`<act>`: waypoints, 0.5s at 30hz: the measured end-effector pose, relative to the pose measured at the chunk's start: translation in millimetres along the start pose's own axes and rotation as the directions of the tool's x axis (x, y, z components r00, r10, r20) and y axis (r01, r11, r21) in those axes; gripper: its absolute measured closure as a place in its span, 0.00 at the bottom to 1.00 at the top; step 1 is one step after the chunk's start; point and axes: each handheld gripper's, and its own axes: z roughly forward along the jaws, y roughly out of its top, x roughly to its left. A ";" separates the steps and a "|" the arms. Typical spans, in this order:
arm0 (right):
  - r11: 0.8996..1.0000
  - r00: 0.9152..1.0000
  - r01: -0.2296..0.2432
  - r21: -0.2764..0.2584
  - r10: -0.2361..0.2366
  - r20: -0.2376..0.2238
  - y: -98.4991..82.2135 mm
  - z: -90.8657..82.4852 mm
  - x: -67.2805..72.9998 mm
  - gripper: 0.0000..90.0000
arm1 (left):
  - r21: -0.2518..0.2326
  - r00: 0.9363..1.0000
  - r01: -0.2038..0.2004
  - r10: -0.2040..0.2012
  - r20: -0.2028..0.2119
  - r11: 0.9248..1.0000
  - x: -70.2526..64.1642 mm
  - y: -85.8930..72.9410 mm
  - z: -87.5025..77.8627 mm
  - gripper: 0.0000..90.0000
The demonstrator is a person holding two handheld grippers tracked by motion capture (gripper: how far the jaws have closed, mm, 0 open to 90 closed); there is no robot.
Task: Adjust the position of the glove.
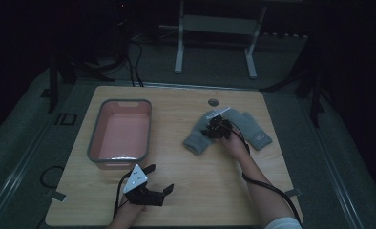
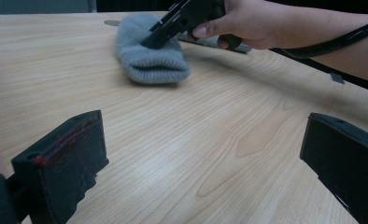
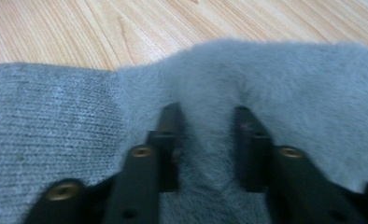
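Two grey knitted mittens lie at the table's right middle, the left mitten [image 1: 197, 139] angled toward the front and the right mitten [image 1: 256, 132] beside it. My right gripper [image 1: 216, 128] points down onto the left mitten [image 3: 56, 130]; in the right gripper view its jaws [image 3: 205, 116] pinch a fold of fuzzy grey fabric. The left gripper view shows that mitten [image 2: 147, 63] flat on the wood with the right gripper [image 2: 156, 38] pressed on top. My left gripper [image 1: 161, 179] rests near the front edge, wide open [image 2: 201, 158], with bare wood between its jaws.
A pink bin with a grey rim [image 1: 95, 138] stands at the table's left. A small round cable hole [image 1: 213, 102] sits near the far edge. A white stand's legs [image 1: 179, 52] rise on the floor beyond the table.
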 end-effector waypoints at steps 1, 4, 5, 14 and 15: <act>1.000 1.000 0.000 -0.002 0.000 -0.001 0.2 -0.5 -0.1 0.87 | 0.001 1.000 0.001 -0.001 0.000 1.000 0.1 -0.1 0.1 0.01; 1.000 1.000 0.000 -0.010 0.000 -0.009 1.1 -2.9 -0.1 0.91 | 0.004 1.000 0.001 -0.001 -0.001 1.000 0.1 -0.2 0.2 0.01; 1.000 1.000 -0.002 -0.015 0.002 -0.018 1.8 -4.5 -0.4 0.91 | 0.004 1.000 0.002 -0.002 -0.001 1.000 0.1 -0.2 0.2 0.01; 0.998 0.997 0.057 -0.038 -0.059 -0.051 13.9 -31.0 4.3 0.92 | -0.010 1.000 -0.002 0.002 -0.014 1.000 1.2 -0.3 -0.4 0.01; 0.997 0.997 0.062 -0.041 -0.064 -0.051 15.3 -35.4 5.0 0.92 | -0.011 1.000 -0.003 0.002 -0.015 1.000 1.2 -0.3 -0.4 0.01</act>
